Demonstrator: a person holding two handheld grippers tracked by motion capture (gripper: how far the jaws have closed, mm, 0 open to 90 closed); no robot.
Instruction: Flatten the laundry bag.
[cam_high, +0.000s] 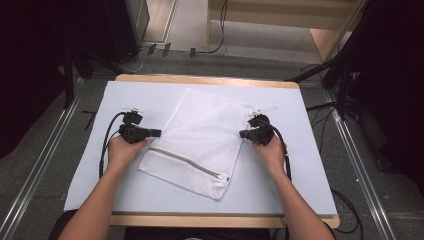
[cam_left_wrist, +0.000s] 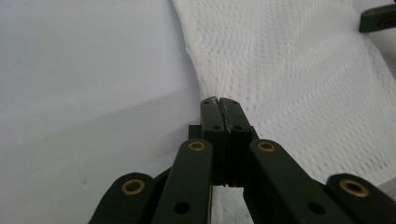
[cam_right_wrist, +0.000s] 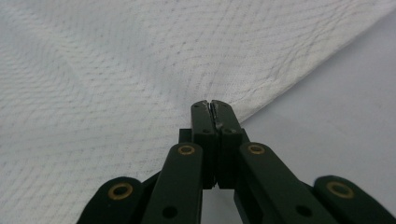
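A white mesh laundry bag (cam_high: 200, 135) lies flat and slanted on the white table cover (cam_high: 145, 97), its zipper (cam_high: 185, 162) along the near edge. My left gripper (cam_high: 159, 133) points right, its shut tips at the bag's left edge. My right gripper (cam_high: 241, 134) points left, shut, its tips at the bag's right edge. In the left gripper view the jaws (cam_left_wrist: 219, 100) are pressed together right where the bag (cam_left_wrist: 299, 70) ends. The right gripper view has the same: shut jaws (cam_right_wrist: 212, 102) meeting the hem of the bag (cam_right_wrist: 116, 70). Whether mesh is pinched between either pair I cannot tell.
The table's wooden rim (cam_high: 210, 80) borders the cover at the back. Dark stands and cables (cam_high: 345, 85) rise beyond the right corner, and metal floor rails (cam_high: 45, 150) run along both sides. The right gripper's tip (cam_left_wrist: 378, 18) peeks into the left gripper view.
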